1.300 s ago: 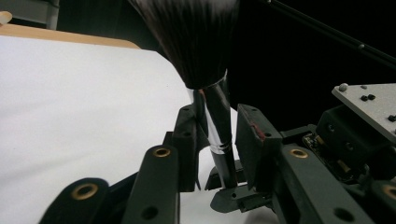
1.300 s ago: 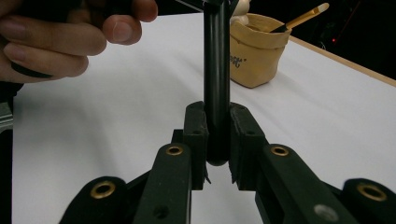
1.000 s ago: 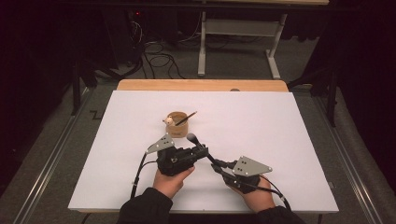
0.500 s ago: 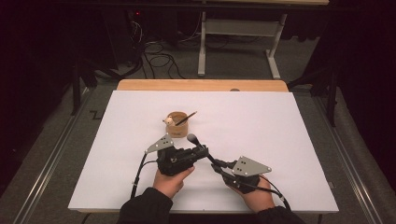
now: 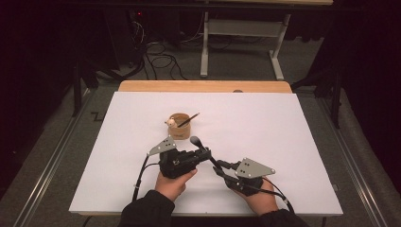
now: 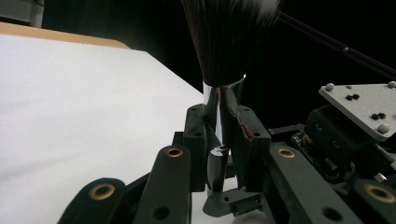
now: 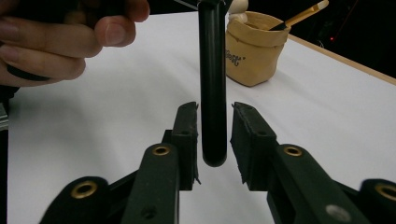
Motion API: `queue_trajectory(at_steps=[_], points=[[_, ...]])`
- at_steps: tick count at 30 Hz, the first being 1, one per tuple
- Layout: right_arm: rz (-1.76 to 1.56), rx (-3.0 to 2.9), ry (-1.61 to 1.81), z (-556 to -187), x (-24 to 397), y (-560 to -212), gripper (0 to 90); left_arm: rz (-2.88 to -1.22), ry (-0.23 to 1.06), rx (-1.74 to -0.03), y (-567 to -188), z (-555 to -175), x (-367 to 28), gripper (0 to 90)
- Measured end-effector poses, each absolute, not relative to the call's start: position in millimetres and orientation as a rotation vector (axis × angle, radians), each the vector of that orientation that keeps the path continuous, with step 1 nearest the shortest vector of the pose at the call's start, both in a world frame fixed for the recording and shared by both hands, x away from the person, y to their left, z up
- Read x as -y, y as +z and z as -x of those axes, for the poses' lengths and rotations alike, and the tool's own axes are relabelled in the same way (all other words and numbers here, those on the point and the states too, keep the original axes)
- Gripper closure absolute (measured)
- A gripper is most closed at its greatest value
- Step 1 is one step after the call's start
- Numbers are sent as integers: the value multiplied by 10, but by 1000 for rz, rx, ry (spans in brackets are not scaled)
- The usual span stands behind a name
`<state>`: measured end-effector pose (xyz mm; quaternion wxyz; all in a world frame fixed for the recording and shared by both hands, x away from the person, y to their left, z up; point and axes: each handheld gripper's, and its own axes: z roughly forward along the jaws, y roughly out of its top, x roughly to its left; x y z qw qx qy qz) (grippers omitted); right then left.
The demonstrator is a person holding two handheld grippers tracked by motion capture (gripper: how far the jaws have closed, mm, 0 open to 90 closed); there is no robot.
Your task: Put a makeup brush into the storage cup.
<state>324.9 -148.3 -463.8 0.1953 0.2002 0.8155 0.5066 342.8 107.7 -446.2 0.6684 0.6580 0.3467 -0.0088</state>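
A makeup brush (image 5: 208, 155) with dark bristles and a glossy black handle runs between my two grippers, just above the white tabletop (image 5: 283, 132). My left gripper (image 6: 219, 116) is shut on the brush's shiny ferrule (image 6: 219, 100), right under the bristles (image 6: 224, 42). The right gripper (image 7: 213, 116) has the rounded end of the handle (image 7: 212, 70) between its jaws. Those jaws have just been opening, and a thin gap shows on each side of the handle. In the high view, the left gripper (image 5: 204, 153) and right gripper (image 5: 218, 166) sit close together near the front edge.
A small tan pouch (image 5: 179, 125) stands upright behind the grippers, with a wooden-handled brush (image 5: 188, 120) leaning out of it. The pouch (image 7: 252, 46) lies past the handle in the right gripper view, and the left hand (image 7: 60, 37) is at upper left. A wooden strip (image 5: 203, 86) borders the table's far edge.
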Motion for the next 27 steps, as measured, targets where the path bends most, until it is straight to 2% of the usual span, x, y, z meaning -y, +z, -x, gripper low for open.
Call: queue_trajectory(at_steps=[10,27], points=[[-574,-2292,1451,-3261,1484,-4633,571,-1480,19,-795,-4436,-3416,-1115,773],[-592,-2313,1470,-3261,1555,-4589,449,-1534,165,-838,-4385,-3363,-1212,773]])
